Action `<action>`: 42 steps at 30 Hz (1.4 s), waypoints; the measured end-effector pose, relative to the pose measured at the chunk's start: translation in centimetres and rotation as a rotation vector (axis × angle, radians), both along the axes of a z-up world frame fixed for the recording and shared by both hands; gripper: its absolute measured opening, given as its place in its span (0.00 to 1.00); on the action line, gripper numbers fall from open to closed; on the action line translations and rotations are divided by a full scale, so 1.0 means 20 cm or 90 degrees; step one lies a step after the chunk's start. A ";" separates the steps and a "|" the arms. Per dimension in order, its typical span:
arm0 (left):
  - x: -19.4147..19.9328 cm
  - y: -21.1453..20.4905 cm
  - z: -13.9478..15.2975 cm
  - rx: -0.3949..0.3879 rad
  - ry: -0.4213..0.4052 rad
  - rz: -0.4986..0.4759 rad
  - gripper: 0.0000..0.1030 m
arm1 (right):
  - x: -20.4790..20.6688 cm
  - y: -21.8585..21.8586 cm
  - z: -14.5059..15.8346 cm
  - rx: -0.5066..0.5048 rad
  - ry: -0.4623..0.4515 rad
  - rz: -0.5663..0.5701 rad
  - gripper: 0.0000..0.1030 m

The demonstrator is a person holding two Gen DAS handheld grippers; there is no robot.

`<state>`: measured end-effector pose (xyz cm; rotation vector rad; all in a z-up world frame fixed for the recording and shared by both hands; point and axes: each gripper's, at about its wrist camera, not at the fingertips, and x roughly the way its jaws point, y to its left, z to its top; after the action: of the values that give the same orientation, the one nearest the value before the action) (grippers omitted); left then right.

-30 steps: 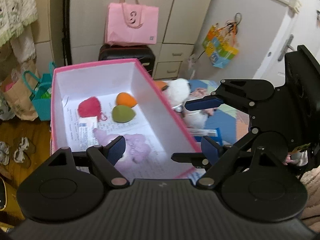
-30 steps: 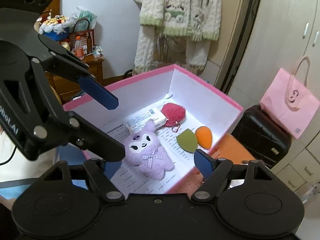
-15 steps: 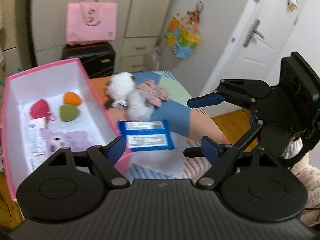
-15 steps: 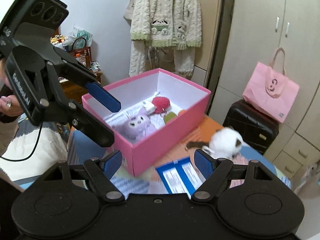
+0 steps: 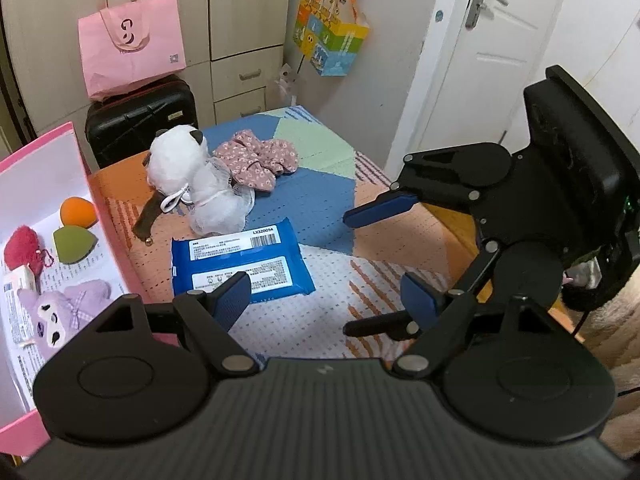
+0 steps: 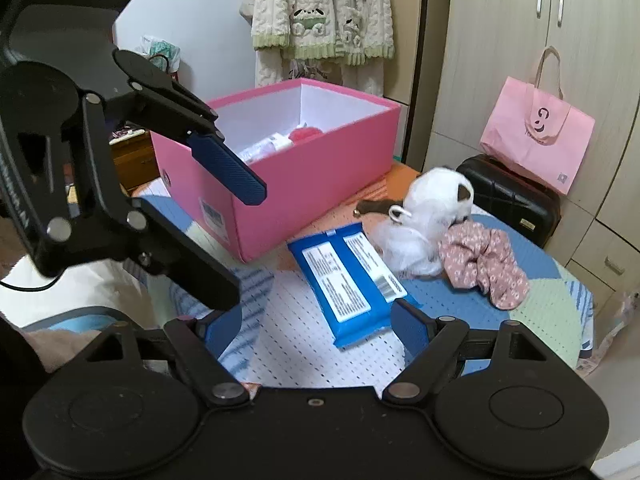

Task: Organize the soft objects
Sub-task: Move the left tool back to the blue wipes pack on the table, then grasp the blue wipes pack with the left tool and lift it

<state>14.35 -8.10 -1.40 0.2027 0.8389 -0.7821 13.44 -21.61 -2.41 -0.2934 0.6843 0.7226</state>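
Pink paper bag (image 5: pixel 132 42) sits on top of a black suitcase (image 5: pixel 142 116), both against the beige cabinets (image 5: pixel 240 20). Colourful gift bag (image 5: pixel 330 38) hangs at the cabinet corner. White door (image 5: pixel 492 52) beside it, metal handle. Cream knit cardigans (image 6: pixel 320 12) hang behind, near the wall.

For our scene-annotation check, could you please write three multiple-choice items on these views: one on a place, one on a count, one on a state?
1. Where does the blue wipes pack lie?
A. inside the pink box
B. on the patterned cover beside the pink box
C. on the black suitcase

2. How many egg-shaped sponges lie in the pink box?
A. one
B. two
C. four

3. What does the left claw hold?
A. nothing
B. the white plush
C. the floral scrunchie

Key: 1 B, the pack lies flat outside the box wall; 2 B, orange sponge and green sponge; 3 A, its fingers stand apart with only the cover behind.
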 end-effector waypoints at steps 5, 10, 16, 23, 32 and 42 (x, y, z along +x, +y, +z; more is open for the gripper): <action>0.04 -0.08 -0.08 0.038 -0.028 0.010 0.79 | 0.06 -0.01 -0.13 -0.015 -0.013 0.003 0.83; 0.11 -0.14 -0.12 0.055 -0.034 0.012 0.78 | 0.11 0.03 -0.22 -0.046 -0.076 0.022 0.83; 0.20 -0.17 -0.18 0.059 -0.018 0.025 0.78 | 0.22 0.05 -0.27 -0.051 -0.082 0.061 0.83; 0.26 -0.19 -0.22 0.056 -0.017 0.046 0.76 | 0.37 0.04 -0.37 -0.053 -0.063 0.120 0.87; 0.28 -0.19 -0.23 0.039 0.002 0.047 0.77 | 0.41 -0.06 -0.35 0.001 0.000 0.131 0.75; 0.32 -0.20 -0.32 -0.033 0.040 0.072 0.78 | 0.25 -0.23 -0.34 -0.083 -0.078 0.092 0.79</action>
<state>20.82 -12.15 -7.70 0.0845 0.8804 -0.7061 18.38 -26.27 -9.28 -0.5063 0.5990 0.7930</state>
